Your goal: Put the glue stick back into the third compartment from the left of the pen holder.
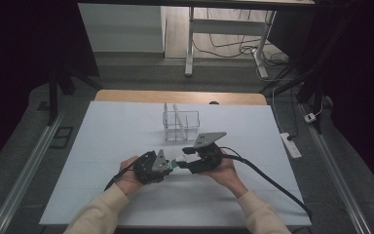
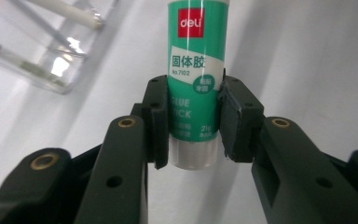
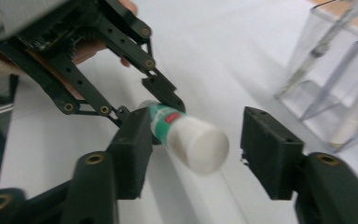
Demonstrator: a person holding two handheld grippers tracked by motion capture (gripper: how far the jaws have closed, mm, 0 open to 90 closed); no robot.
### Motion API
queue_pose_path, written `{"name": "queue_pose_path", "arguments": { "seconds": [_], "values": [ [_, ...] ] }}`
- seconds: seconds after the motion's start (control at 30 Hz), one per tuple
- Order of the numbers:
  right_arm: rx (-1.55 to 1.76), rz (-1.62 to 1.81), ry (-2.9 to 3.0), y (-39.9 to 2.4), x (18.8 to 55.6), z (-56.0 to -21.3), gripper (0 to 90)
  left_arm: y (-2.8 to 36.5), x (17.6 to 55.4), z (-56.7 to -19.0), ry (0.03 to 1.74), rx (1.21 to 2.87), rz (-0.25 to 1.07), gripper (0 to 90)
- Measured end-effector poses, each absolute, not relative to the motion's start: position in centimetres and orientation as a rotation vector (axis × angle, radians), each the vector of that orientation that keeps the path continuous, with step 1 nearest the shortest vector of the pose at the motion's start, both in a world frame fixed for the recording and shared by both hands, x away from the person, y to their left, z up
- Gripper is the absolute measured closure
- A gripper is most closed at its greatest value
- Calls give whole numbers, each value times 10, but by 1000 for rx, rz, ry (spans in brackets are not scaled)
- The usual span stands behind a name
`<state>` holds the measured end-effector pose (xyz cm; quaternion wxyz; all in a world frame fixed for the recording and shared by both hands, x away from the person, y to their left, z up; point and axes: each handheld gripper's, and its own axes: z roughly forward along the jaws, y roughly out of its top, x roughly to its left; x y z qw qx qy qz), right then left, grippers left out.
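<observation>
glue stick point(image 2: 196, 84) | "deli" | "固体胶" | "No.7102" | "21g"

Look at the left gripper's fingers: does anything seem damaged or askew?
Yes. In the left gripper view, the pad on one of the fingers gripping the green glue stick looks crooked and ragged at its edge, as if peeling from its mount, while the opposite pad sits square. The stick itself is clamped near its white end and looks intact.

Dim room, evenly lit white tabletop point(image 1: 126, 141).
Dark corners in the high view; the glue stick's point(image 3: 193, 140) white cap blurs close up.
</observation>
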<state>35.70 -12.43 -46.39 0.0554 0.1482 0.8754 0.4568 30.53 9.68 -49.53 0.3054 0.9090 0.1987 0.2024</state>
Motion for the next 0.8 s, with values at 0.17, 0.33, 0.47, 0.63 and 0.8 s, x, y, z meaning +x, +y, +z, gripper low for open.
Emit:
{"name": "queue_pose_path", "arguments": {
  "seconds": [0.17, 0.33, 0.47, 0.63, 0.8],
  "values": [
    [522, 1416, 2603, -130, 359, -465, 367, 104, 307, -491, 569, 2336, 554, 659],
    [566, 1445, 2606, -130, 360, -470, 359, 107, 306, -487, 590, 2286, 567, 660],
    [589, 1474, 2602, -129, 360, -472, 360, 104, 306, -488, 584, 2274, 557, 659],
    [614, 1526, 2591, -126, 359, -475, 402, 96, 305, -490, 562, 2268, 525, 658],
    [614, 1573, 2574, -126, 357, -473, 530, 88, 305, -493, 550, 2274, 516, 658]
  ]
}}
